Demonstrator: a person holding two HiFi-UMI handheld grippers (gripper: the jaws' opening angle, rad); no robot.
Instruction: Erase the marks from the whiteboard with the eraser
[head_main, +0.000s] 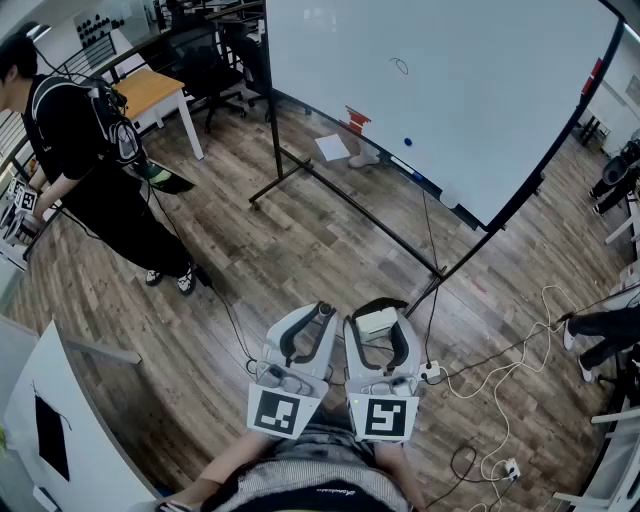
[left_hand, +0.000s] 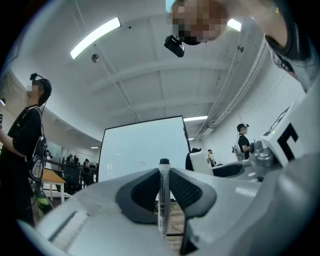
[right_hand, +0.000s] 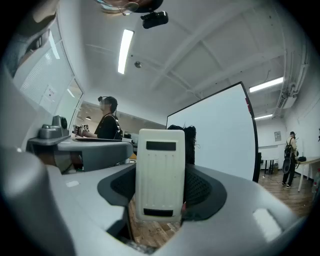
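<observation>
The white ribbed plastic eraser (right_hand: 160, 175) stands upright, pinched between the right gripper's (head_main: 380, 318) jaws and ready for wiping. The left gripper (head_main: 318, 318) clamps a white, black-capped marker (left_hand: 163, 200). The large whiteboard (head_main: 450, 100) with its small oval mark (head_main: 400, 66) stands well apart, so an approach looks needed first.

Floor: I see wood planks (head_main: 300, 245) across the whole room.
Person: one in black clothes (head_main: 85, 160) stands at the far left, bent forward.
Table: wood top, white legs (head_main: 152, 92), just right of this person.
Chairs: black office chairs (head_main: 205, 60), farther than the table.
Paper: a white sheet (head_main: 332, 148) lies flat on the floor, far middle.
Cables: white cords (head_main: 515, 365) in loops, near right.
Power strip: white (head_main: 432, 373), beside the cords.
</observation>
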